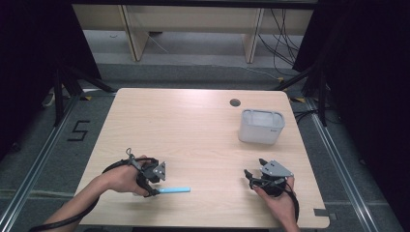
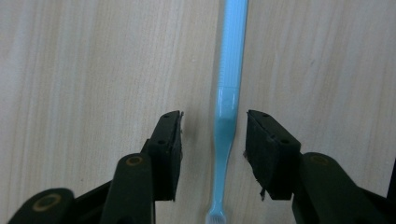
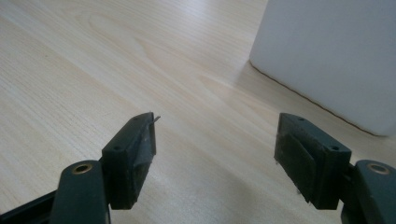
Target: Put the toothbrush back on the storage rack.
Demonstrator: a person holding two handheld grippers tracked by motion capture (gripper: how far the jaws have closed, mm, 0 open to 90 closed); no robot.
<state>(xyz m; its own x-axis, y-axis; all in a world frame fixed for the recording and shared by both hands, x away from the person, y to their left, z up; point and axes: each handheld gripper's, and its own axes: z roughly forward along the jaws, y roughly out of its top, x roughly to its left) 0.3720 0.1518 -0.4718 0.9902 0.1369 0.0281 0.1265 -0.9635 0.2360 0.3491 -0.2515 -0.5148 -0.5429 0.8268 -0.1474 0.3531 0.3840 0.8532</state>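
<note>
A light wooden table (image 1: 193, 125) carries a white, open-topped container (image 1: 261, 126) on its far right part, standing upright. Just beyond it, near the far edge, a small round cable hole (image 1: 235, 102) is set into the tabletop. A "5" marking (image 1: 78, 130) lies on the grey floor to the left.

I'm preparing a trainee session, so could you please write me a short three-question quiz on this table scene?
1. True or false: the left gripper already clamps the light blue plastic toothbrush.
2. Which thing stands nearest the right gripper? A) the white plastic rectangular bin B) the toothbrush C) the round cable hole in the pale wooden table
3. Fill in: the toothbrush's bristle end points ____ the left hand.

Key: 1 false, a gap shows on both sides of the handle; 2 A; 3 towards.
</note>
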